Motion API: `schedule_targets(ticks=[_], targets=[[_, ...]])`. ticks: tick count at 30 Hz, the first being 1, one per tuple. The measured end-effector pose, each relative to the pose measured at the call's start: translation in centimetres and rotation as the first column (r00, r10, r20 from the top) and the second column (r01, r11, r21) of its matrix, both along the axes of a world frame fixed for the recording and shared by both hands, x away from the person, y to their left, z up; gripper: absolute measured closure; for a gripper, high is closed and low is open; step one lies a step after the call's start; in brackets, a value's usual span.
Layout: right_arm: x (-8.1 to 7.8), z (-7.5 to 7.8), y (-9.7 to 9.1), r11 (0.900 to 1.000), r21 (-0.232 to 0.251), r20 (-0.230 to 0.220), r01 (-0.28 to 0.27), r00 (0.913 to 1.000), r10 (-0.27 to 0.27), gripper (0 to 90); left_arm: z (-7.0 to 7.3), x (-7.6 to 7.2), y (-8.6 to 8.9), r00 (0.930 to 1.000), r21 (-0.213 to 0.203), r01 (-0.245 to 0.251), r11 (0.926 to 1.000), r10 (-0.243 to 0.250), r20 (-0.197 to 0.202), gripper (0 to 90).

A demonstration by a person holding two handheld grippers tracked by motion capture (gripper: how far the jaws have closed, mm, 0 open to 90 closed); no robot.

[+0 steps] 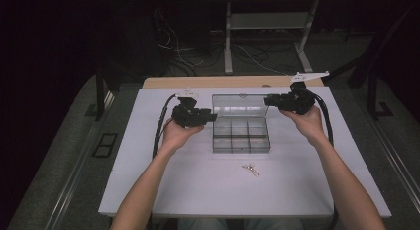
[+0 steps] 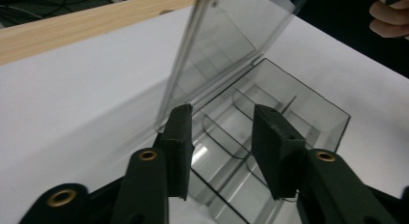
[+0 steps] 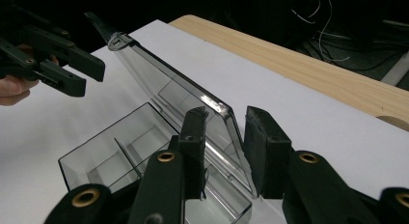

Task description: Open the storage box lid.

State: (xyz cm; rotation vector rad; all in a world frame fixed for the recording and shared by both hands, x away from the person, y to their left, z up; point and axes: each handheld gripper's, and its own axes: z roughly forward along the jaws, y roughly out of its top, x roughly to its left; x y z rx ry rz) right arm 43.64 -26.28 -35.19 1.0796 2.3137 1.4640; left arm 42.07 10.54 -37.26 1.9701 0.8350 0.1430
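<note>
Table (image 1: 148, 180): white top, with a bare wood strip along the far edge; near corners cut off in the high view.
Box (image 1: 241, 136): clear plastic compartment case at table centre, between the two grippers; dividers visible, contents of the cells hard to make out.
Lid (image 1: 240, 105): hinged at the far side, standing raised; its top edge is cut off in the left gripper view.
Left gripper (image 2: 222, 137): at the lid's left end; jaws part-way apart, nothing pressed between the pads, lid edge just beside the left pad.
Right gripper (image 3: 224, 137): at the lid's right end; jaws narrow, lid corner between the pads; actual contact cannot be told.
Small metal parts (image 1: 250, 168): near side of the box, on the table; too small to identify.
</note>
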Motion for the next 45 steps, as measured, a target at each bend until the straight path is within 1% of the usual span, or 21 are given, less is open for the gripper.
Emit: schedule_targets(ticks=[1,3,4,5,6,7,10,11,16,17,20,23,24,25,27,28,31,34,38,40,45], targets=[[0.0,0.0,0.0,1.0000,0.000,0.000,0.000,1.0000,0.000,69.3,0.1,0.2,0.2,1.0000,0.001,-0.004,1.0000,0.004,0.000,57.3],[0.1,0.0,0.0,1.0000,0.004,-0.007,0.004,1.0000,-0.004,69.5,0.3,0.6,0.6,0.9999,-0.011,-0.013,0.9998,0.014,0.009,54.5],[0.2,0.0,0.0,1.0000,0.003,-0.004,0.002,1.0000,-0.002,69.6,0.5,0.8,0.7,0.9996,-0.015,-0.020,0.9997,0.020,0.019,52.7],[0.4,0.0,-0.1,0.9998,0.015,-0.015,0.008,0.9999,-0.008,69.6,0.6,1.1,0.8,0.9994,-0.018,-0.021,0.9996,0.021,0.029,52.6],[0.4,0.0,-0.1,0.9998,0.015,-0.015,0.008,0.9999,-0.008,69.6,0.8,1.3,0.8,0.9993,-0.024,-0.019,0.9995,0.020,0.033,52.3],[0.6,-0.1,-0.1,0.9995,0.027,-0.022,0.014,0.9997,-0.014,69.8,0.9,1.5,0.7,0.9991,-0.027,-0.016,0.9995,0.017,0.040,51.9],[0.8,-0.1,-0.2,0.9993,0.033,-0.028,0.019,0.9994,-0.018,70.3,1.2,2.0,0.3,0.9989,-0.036,-0.008,0.9993,0.010,0.045,51.5],[0.8,-0.1,-0.2,0.9993,0.033,-0.028,0.019,0.9994,-0.018,70.3,1.2,2.3,0.1,0.9986,-0.033,-0.002,0.9995,0.004,0.052,51.5],[1.1,-0.1,-0.3,0.9991,0.039,-0.030,0.017,0.9994,-0.016,70.9,1.1,3.2,-0.7,0.9978,-0.037,-0.021,0.9991,0.024,0.062,51.3],[1.3,-0.1,-0.3,0.9989,0.044,-0.028,0.016,0.9995,-0.014,71.1,1.1,3.4,-0.7,0.9973,-0.042,-0.023,0.9989,0.026,0.069,54.6],[1.3,-0.1,-0.3,0.9987,0.048,-0.034,0.019,0.9993,-0.017,71.2,1.2,4.0,-0.7,0.9965,-0.087,-0.027,0.9959,0.033,0.077,56.3],[1.5,0.0,-0.3,0.9987,0.047,-0.035,0.021,0.9992,-0.019,71.7,1.3,4.3,-0.5,0.9960,-0.139,-0.022,0.9901,0.034,0.082,60.0],[1.6,0.0,-0.3,0.9987,0.046,-0.034,0.022,0.9992,-0.021,72.1,1.4,4.4,-0.5,0.9955,-0.152,-0.020,0.9882,0.034,0.088,63.9],[1.6,0.0,-0.3,0.9987,0.046,-0.034,0.022,0.9992,-0.021,72.1,1.4,4.4,-0.4,0.9947,-0.162,-0.017,0.9867,0.033,0.097,63.9],[1.7,0.0,-0.3,0.9986,0.046,-0.037,0.024,0.9991,-0.023,72.5,1.5,4.3,-0.5,0.9926,-0.177,-0.010,0.9842,0.031,0.118,69.3],[1.8,0.0,-0.3,0.9985,0.047,-0.037,0.027,0.9990,-0.026,72.7,1.5,4.3,-0.6,0.9906,-0.175,-0.010,0.9846,0.033,0.133,71.3],[2.0,-0.2,-0.4,0.9978,0.056,-0.035,0.036,0.9988,-0.034,73.1,1.5,4.3,-0.8,0.9873,-0.164,-0.020,0.9863,0.046,0.152,72.9],[2.1,-0.4,-0.6,0.9962,0.078,-0.042,0.039,0.9985,-0.036,73.2,1.4,4.3,-0.7,0.9868,-0.174,-0.022,0.9846,0.049,0.154,73.5],[2.3,-0.7,-0.7,0.9948,0.095,-0.057,0.038,0.9978,-0.032,71.8,1.4,4.4,-0.7,0.9862,-0.171,-0.022,0.9850,0.050,0.158,74.3],[2.5,-1.0,-0.6,0.9949,0.095,-0.059,0.035,0.9978,-0.030,70.9,1.3,4.5,-0.7,0.9861,-0.175,-0.025,0.9842,0.053,0.157,74.4],[2.7,-2.1,-0.3,0.9954,0.090,-0.084,0.032,0.9962,-0.025,69.8,1.3,4.5,-0.7,0.9858,-0.178,-0.029,0.9837,0.057,0.158,74.6]])
